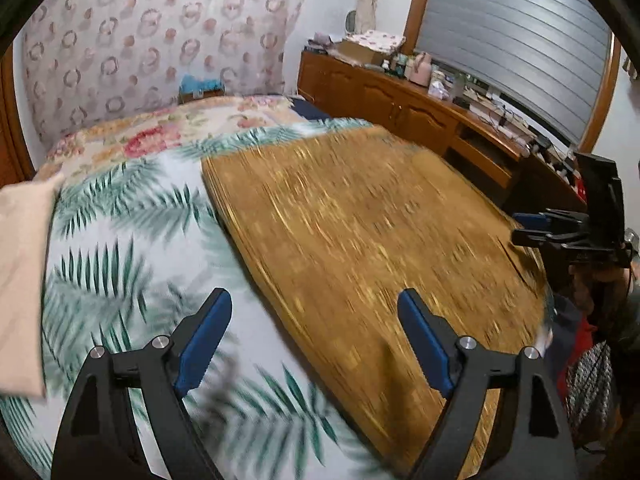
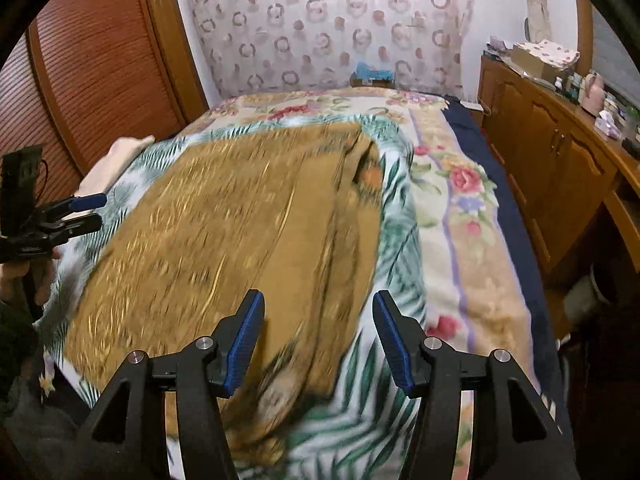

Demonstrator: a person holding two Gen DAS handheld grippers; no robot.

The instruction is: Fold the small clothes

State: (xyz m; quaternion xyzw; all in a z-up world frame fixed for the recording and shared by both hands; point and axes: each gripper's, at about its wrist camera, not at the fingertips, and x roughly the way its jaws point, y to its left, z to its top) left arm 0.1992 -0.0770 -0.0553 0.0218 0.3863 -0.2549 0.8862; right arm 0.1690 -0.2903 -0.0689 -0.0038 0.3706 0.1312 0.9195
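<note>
Bedroom: a bed with a palm-leaf sheet (image 1: 120,240) bears a flat mustard-brown patterned garment (image 2: 224,220). Left gripper (image 1: 316,344) stands wide, empty; right gripper (image 2: 318,336) part-open, empty, both above the cloth.

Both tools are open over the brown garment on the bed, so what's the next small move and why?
Probably bring the right tool down onto the near right edge of the brown garment and pinch it. That side shows lengthwise creases, both tools are empty, and the left tool hangs over the garment's left edge, ready to take the other side.
</note>
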